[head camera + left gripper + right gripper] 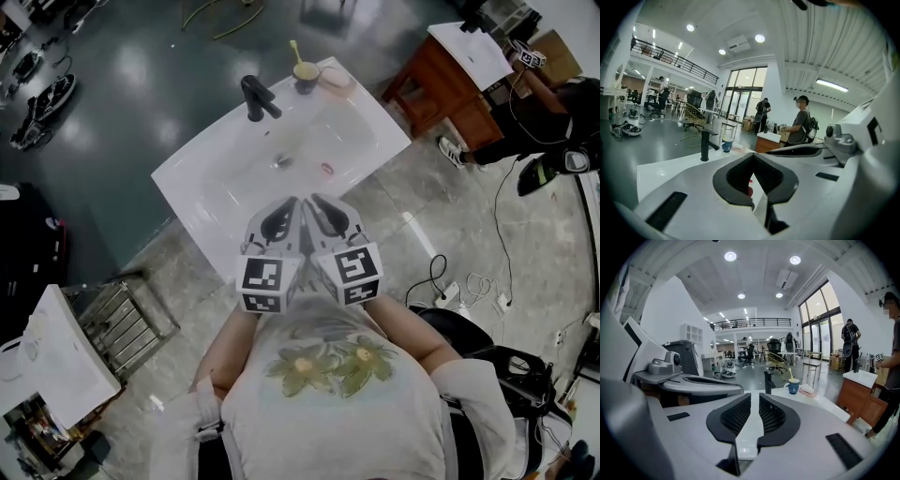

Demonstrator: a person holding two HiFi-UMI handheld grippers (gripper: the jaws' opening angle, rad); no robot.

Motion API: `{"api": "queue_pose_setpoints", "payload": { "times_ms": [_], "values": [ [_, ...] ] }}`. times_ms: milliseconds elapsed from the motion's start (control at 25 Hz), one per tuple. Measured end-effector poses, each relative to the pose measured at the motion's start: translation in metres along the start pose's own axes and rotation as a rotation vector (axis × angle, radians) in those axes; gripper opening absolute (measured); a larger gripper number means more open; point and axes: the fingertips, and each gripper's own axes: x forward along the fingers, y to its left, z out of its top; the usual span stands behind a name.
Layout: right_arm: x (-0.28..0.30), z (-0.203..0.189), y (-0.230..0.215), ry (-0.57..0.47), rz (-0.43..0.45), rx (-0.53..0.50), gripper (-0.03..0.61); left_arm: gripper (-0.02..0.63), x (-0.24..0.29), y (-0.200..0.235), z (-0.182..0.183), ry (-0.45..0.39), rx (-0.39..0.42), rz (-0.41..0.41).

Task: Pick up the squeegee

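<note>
So, where's the squeegee?

Honestly, I can't pick one out for certain. The white sink [202,178] holds only a small reddish thing [326,169] in its basin, just right of the drain [281,161]. That may be it, or part of it (too small to tell). A black tap [255,97] and a cup [306,75] stand on the far rim.

And the hands?

Both are side by side over the near rim, pointing toward the basin. The left hand-held gripper [753,157] has its jaws pressed together at the tips with nothing pinched; a bit of red shows through the gap behind them, well beyond, not gripped. The right hand-held gripper [755,397] is likewise closed and empty, with only a sliver of white sink between its pads.

So how far off is the thing?

If the reddish thing is the target, it lies ahead of both tips and lower, down in the bowl, a little nearer the right one. Nothing touches it.

How would it handle?

I'd guess light, with a stiff handle and a soft rubber blade. On wet, glossy porcelain it could skate away from a nudge. I'd take the handle across its width, not the floppy blade, and the jaws must spread first.
</note>
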Motion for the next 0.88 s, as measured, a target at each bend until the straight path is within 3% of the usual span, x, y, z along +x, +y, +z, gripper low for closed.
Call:
{"api": "queue_pose_setpoints", "payload": {
  "times_ms": [400, 880],
  "values": [
    [0.026, -0.018, -0.010, 0.080, 0.033, -0.065, 0.065, 0.009, 0.022, 0.015, -0.013, 0.043, -0.013, 0.009],
    [0.060, -0.043, -0.044, 0.175, 0.047, -0.067, 0.098, 0.008, 0.052, 0.023, -0.036, 0.121, -0.044, 0.025]
  ]
}}
